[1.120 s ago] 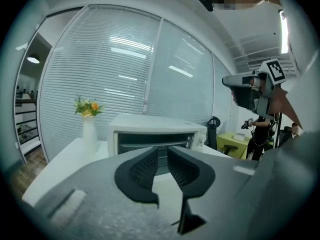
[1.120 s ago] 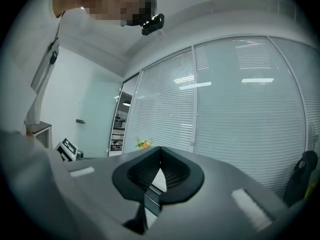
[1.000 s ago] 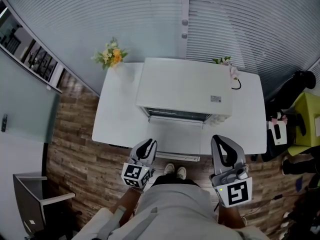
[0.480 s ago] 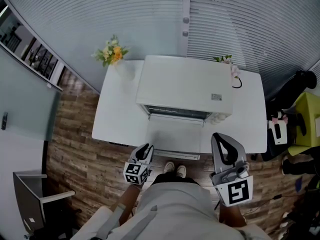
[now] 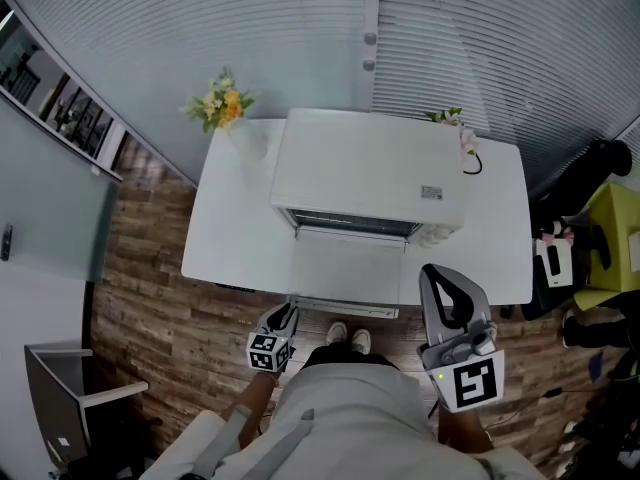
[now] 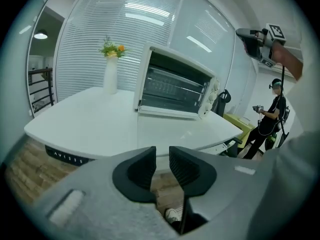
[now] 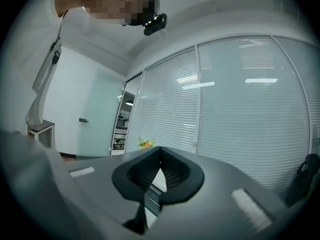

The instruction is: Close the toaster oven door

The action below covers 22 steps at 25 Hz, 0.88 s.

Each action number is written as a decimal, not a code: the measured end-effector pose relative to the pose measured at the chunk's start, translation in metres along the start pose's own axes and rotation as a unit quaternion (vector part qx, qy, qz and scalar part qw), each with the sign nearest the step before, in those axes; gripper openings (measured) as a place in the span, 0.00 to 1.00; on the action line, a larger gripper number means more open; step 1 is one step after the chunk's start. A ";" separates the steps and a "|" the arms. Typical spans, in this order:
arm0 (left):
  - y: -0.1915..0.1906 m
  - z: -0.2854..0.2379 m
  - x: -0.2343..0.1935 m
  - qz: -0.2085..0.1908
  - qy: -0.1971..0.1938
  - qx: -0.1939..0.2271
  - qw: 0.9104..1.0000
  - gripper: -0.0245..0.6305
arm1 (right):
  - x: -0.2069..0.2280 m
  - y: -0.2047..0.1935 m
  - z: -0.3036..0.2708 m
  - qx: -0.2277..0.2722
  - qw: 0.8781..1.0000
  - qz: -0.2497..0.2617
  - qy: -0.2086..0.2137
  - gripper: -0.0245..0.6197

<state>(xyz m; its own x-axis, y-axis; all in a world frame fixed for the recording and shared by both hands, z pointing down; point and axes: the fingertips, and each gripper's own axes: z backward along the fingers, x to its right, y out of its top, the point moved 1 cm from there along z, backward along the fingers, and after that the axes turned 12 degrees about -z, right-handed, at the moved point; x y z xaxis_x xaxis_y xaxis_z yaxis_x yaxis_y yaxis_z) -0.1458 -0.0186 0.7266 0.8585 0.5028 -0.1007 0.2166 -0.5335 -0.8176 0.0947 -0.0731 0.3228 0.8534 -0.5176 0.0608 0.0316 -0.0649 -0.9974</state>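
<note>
Toaster oven door, frame centre: stiff, hinged, best lifted by its near edge. My left claw, jaws just opened narrowly, holds nothing.

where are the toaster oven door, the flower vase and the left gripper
toaster oven door [image 5: 345,268], head view, middle of open panel
flower vase [image 6: 109,78], left gripper view, white body
left gripper [image 6: 162,159], left gripper view, midway between fingertips
</note>
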 end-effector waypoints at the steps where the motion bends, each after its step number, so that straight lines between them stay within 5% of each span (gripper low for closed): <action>1: -0.007 0.001 -0.001 0.003 0.000 -0.005 1.000 0.17 | -0.001 0.000 -0.001 -0.001 1.000 0.001 0.001 0.05; 16: -0.080 -0.015 0.000 -0.012 -0.014 -0.056 0.998 0.18 | -0.008 -0.003 -0.007 -0.010 1.000 0.006 0.004 0.05; 22: -0.067 -0.025 -0.001 -0.010 -0.008 -0.040 0.999 0.19 | -0.008 -0.003 -0.006 -0.011 1.000 0.005 0.001 0.05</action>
<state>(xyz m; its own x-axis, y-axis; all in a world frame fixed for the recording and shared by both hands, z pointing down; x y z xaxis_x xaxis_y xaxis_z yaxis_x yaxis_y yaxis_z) -0.1492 -0.0001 0.7962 0.8463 0.5243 -0.0946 0.2701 -0.5753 -0.7721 0.0848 -0.0740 0.3252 0.8531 -0.5194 0.0500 0.0108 -0.0781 -0.9969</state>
